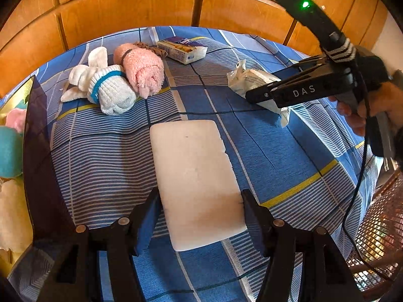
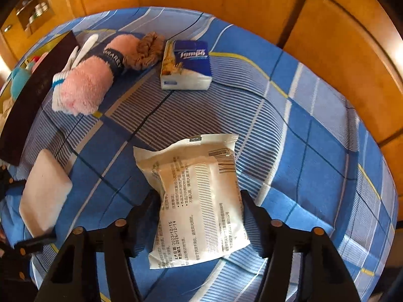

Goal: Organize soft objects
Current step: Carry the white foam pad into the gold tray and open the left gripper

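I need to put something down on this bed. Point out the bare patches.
Bare sheet lies between the white foam block and the white sealed wipes packet, and beyond that packet up to the blue Tempo tissue pack. The far-left corner is crowded: rolled pink towel, white knitted sock bundle, brown scrunchie, dark box.

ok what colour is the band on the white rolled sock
Blue, a stripe around the white rolled sock; clearest in the left wrist view.
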